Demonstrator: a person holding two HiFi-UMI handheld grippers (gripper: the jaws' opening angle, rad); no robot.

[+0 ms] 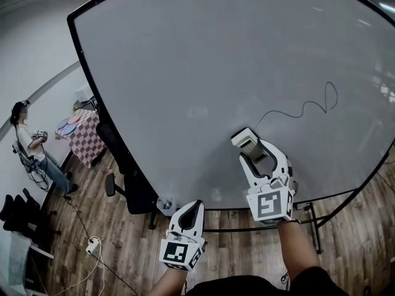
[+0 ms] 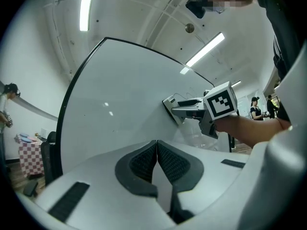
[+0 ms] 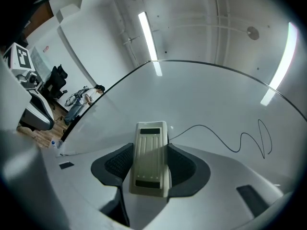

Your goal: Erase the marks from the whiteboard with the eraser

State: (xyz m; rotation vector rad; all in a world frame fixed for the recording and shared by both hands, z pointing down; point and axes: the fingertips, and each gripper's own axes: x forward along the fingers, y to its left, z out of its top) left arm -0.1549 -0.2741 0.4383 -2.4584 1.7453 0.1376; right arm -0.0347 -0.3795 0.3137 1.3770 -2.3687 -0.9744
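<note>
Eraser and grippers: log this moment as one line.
right gripper: shut on eraser | left gripper: shut, empty | eraser: by left end of pen line on whiteboard

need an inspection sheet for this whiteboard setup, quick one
surface: whiteboard mostly clean, one black squiggle at right
job's things: eraser by the squiggle's left end
clutter: nothing seen on the board
grippers: right gripper shut on eraser; left gripper shut, empty, held low
cables: white power strip and cable on the wood floor
surroundings: black chair, checkered table, person at far left
</note>
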